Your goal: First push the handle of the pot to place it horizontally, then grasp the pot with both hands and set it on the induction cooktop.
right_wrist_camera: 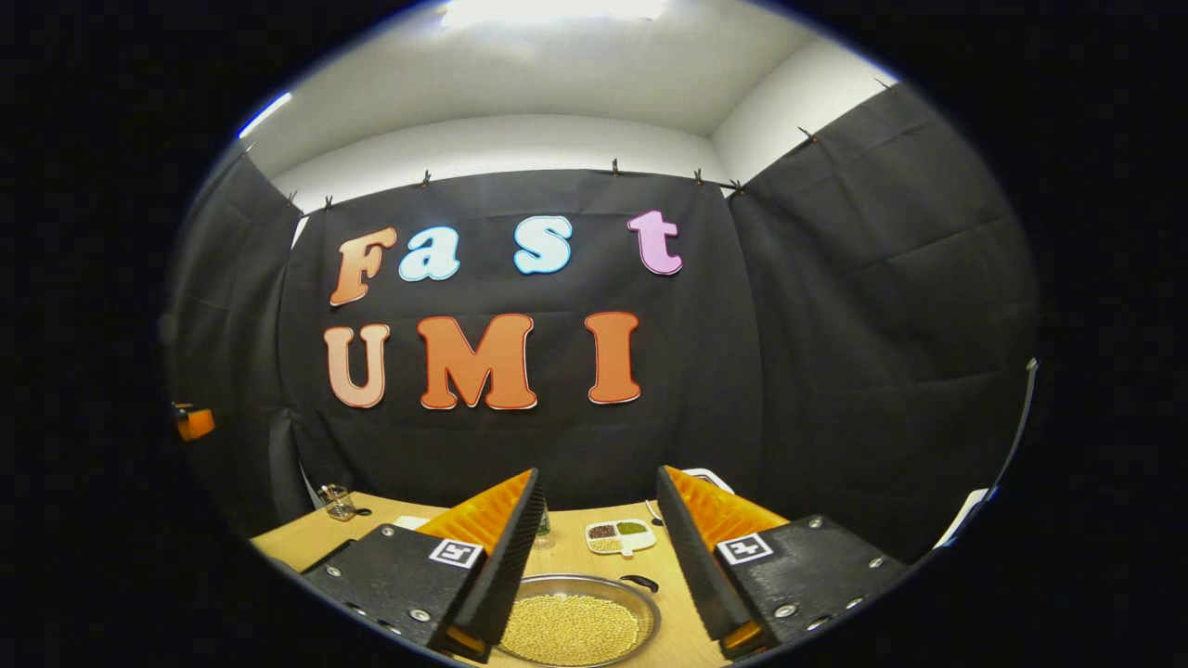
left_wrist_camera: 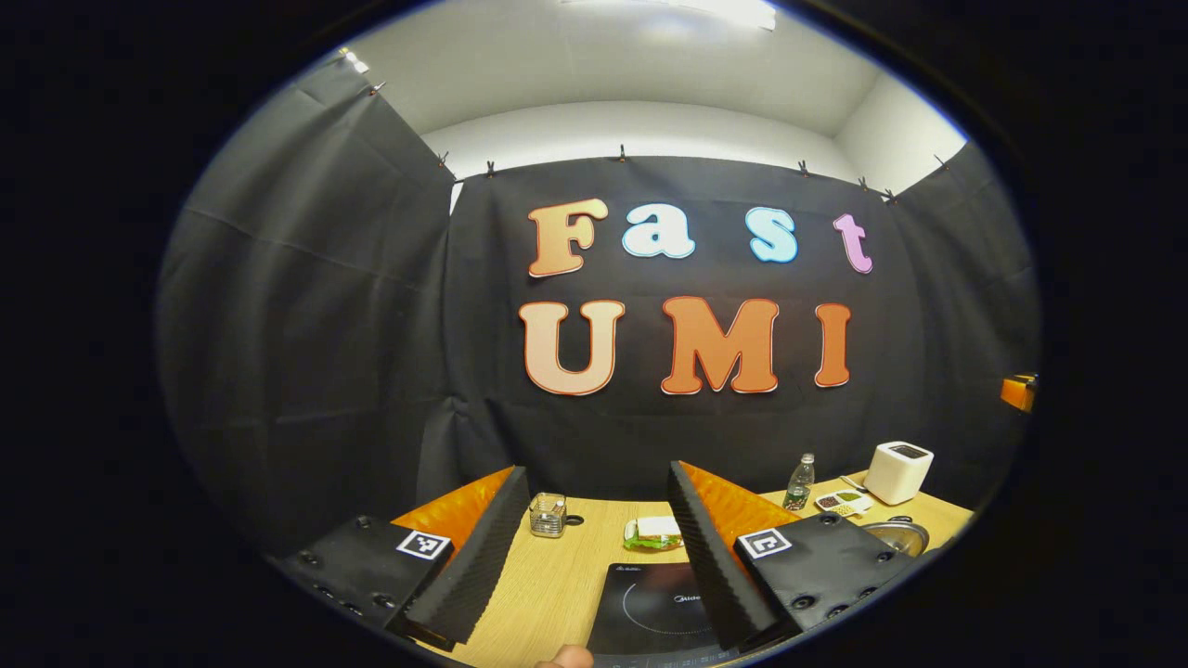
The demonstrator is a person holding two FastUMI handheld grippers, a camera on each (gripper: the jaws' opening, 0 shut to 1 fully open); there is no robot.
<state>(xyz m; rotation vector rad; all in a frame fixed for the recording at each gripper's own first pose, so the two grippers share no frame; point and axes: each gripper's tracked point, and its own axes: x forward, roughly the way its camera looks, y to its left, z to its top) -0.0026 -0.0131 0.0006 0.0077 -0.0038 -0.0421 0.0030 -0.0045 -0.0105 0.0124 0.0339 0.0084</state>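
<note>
— Hovering wide open and empty, the left claw (left_wrist_camera: pixel 594 547) frames the induction cooktop (left_wrist_camera: pixel 650 608) at bottom centre.

— Right claw (right_wrist_camera: pixel 594 557), likewise open and empty, frames the bead-filled pot (right_wrist_camera: pixel 575 626) on the worktop (right_wrist_camera: pixel 306 538); small tray (right_wrist_camera: pixel 619 535) behind.

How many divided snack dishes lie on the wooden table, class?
1. The divided snack dish lies at the table's far side, beyond the pot of yellow grains; the left gripper view shows that dish beside the water bottle. Others may be hidden.
</note>
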